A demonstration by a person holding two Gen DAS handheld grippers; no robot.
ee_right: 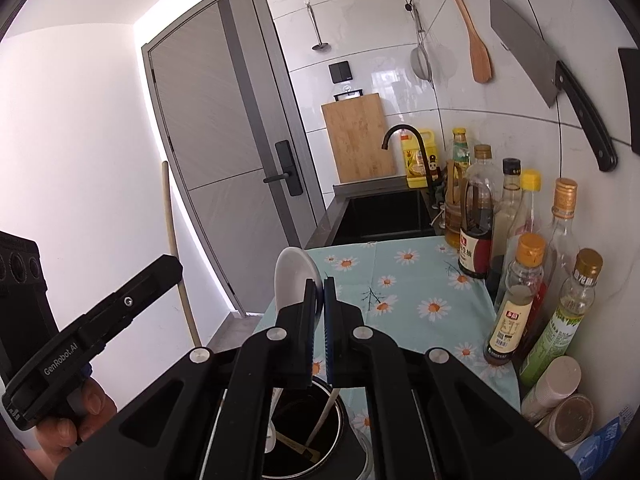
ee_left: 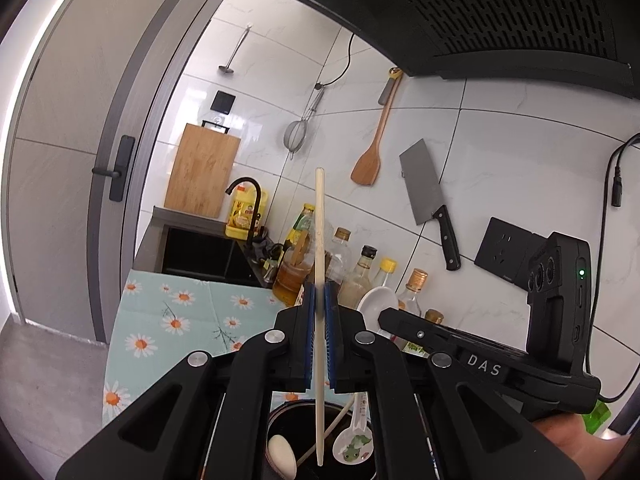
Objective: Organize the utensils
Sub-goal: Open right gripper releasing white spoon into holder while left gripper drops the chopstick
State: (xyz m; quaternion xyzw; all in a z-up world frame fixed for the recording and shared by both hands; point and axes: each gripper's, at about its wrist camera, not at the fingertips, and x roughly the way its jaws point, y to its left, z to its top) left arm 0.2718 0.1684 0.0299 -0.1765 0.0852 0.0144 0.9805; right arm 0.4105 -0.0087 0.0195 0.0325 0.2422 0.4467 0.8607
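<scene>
My left gripper (ee_left: 320,292) is shut on a pale wooden chopstick (ee_left: 319,220) that stands nearly upright. Its lower end hangs over a dark round holder (ee_left: 276,416). The holder contains a white spoon (ee_left: 282,456), a frog-patterned spoon (ee_left: 354,444) and another thin stick. My right gripper (ee_right: 319,292) is shut on a white ceramic spoon (ee_right: 294,276), bowl end up, above the same holder (ee_right: 344,412). In the right wrist view the left gripper (ee_right: 172,270) and its chopstick (ee_right: 170,220) show at the left. The right gripper (ee_left: 390,317) with its spoon (ee_left: 378,300) shows in the left wrist view.
A daisy-print cloth (ee_right: 408,288) covers the counter, with several oil and sauce bottles (ee_right: 516,312) along the wall. Beyond lie a black sink (ee_right: 384,212), a faucet (ee_right: 404,132) and a cutting board (ee_right: 356,140). A cleaver (ee_left: 428,196), spatula (ee_left: 372,152) and strainer (ee_left: 296,134) hang on the tiles.
</scene>
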